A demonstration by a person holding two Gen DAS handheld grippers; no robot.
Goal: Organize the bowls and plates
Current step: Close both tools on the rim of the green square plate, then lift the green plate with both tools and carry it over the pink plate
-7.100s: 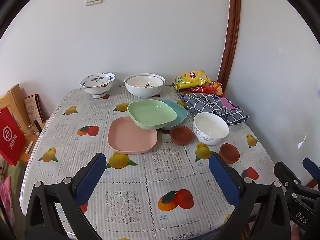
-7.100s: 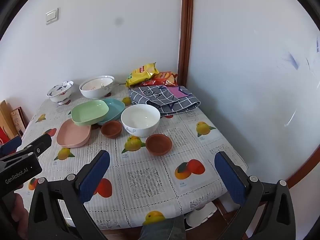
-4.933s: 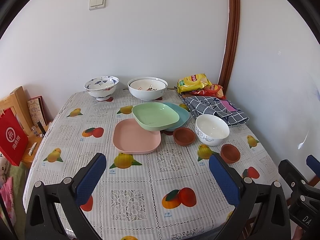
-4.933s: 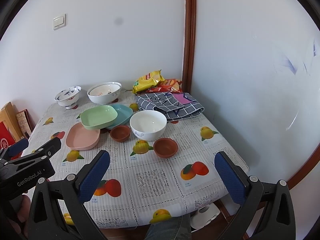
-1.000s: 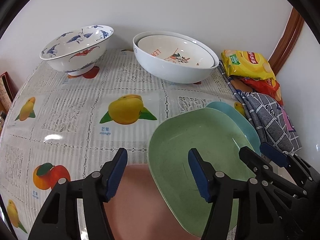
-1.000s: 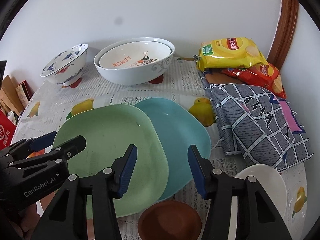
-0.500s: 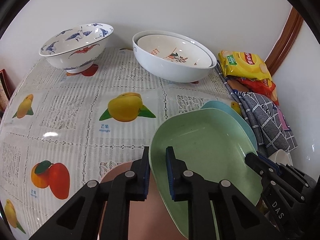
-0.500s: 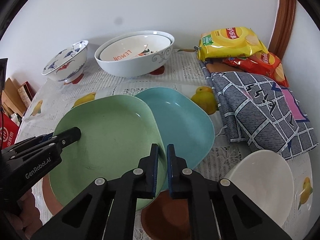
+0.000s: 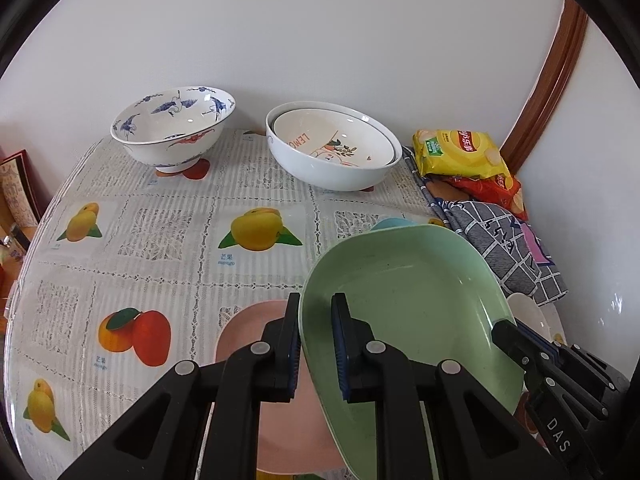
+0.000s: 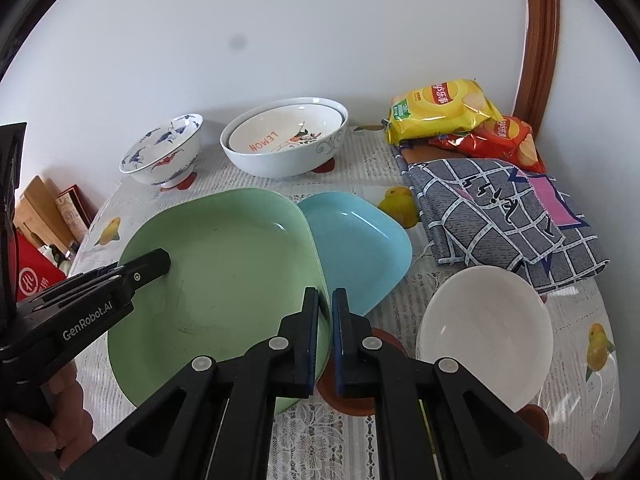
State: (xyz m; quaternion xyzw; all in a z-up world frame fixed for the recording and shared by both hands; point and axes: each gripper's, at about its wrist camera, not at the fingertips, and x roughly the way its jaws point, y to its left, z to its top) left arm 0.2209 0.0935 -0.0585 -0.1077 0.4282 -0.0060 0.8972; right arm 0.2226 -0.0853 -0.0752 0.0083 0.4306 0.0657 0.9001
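The green plate (image 9: 412, 292) (image 10: 224, 272) is held off the table and tilted. My left gripper (image 9: 316, 316) is shut on its left rim. My right gripper (image 10: 325, 308) is shut on its right rim. The pink plate (image 9: 248, 328) lies on the table under it. The blue plate (image 10: 356, 244) lies to its right, partly under it; only its far edge (image 9: 390, 223) shows in the left wrist view. A white bowl (image 10: 486, 332) and a small brown dish (image 10: 352, 400) sit to the right.
A blue-patterned bowl (image 9: 174, 128) and two nested white bowls (image 9: 334, 150) stand at the back by the wall. Snack bags (image 10: 444, 108) and a checked cloth (image 10: 504, 216) fill the back right corner. A red bag (image 10: 34, 280) and boxes stand beyond the table's left edge.
Both grippers have closed on the green plate's opposite rims and lifted it; it now tilts above the pink and blue plates.
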